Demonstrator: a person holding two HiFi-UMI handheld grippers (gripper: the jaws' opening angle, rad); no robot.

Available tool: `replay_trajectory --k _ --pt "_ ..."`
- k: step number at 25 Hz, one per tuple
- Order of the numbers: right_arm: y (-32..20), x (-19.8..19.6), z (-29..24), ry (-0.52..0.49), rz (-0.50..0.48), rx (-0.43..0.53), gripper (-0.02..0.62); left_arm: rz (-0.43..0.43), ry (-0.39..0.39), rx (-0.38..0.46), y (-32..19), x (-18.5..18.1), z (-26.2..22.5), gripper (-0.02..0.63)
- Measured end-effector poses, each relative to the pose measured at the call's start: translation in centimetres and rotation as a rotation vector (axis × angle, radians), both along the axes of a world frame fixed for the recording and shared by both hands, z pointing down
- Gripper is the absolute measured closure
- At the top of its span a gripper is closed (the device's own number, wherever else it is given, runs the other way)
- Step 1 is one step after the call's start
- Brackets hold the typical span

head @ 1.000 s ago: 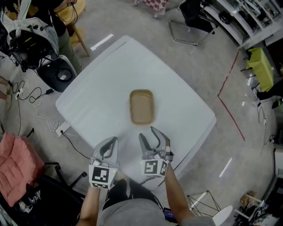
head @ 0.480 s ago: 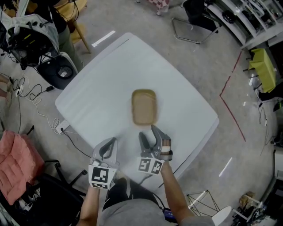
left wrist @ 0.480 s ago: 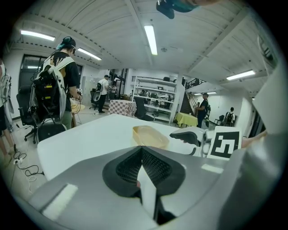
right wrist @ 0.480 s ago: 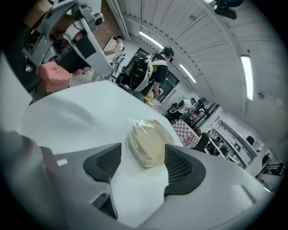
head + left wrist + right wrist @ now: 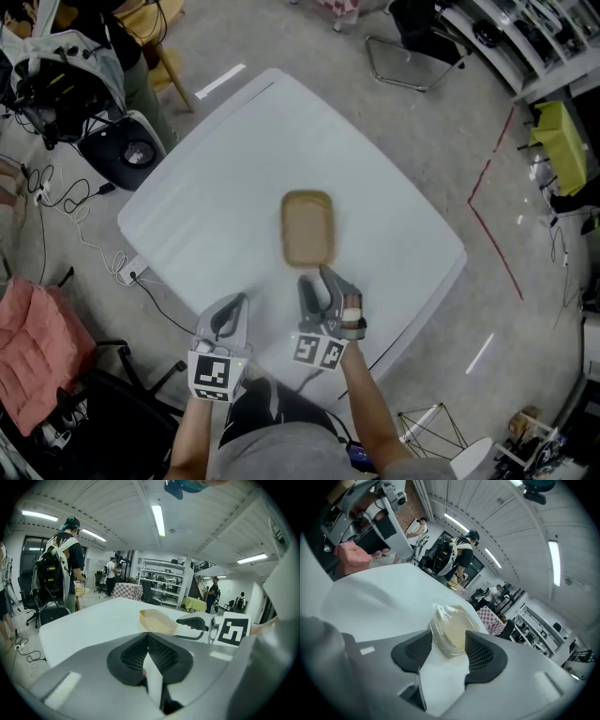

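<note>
- Left gripper, right gripper: pale grey plastic shells, curved fingers tapering away from shirt.
- Pads: black, fine mesh texture, rounded outline.
- Small white rectangular patch on shell, on shirt side of pad.
- Left cube: white, black square markers, at gripper's shirt end.
- Right cube: same, two marker faces showed.
- Shirt: plain grey.
- Dark legwear just ahead of shirt, between arms.

You're standing in a robotics lab or workshop. The bare concrete floor is marked with red tape, and cables trail off past the left corner of the surface. Metal shelving holds gear, strip lights run overhead, and a person nearby wears a backpack rig.
</note>
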State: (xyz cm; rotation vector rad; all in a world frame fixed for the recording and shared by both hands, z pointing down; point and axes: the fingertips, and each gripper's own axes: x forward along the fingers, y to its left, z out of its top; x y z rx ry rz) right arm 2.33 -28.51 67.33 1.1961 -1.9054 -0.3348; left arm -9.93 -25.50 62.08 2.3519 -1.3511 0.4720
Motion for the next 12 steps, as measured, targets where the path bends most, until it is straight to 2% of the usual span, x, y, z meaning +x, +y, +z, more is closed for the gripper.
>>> replay_trajectory --k 6,12 --pt "0.1 -0.1 -0.5 0.013 0.002 0.030 0.447 -0.004 -0.002 -0.005 0.3 -0.3 0.2 0.594" --pt "0.1 -0.1 -1.4 0.019 0.013 0.065 0.501 -0.004 0.014 0.002 0.4 -0.3 -0.7 0.594"
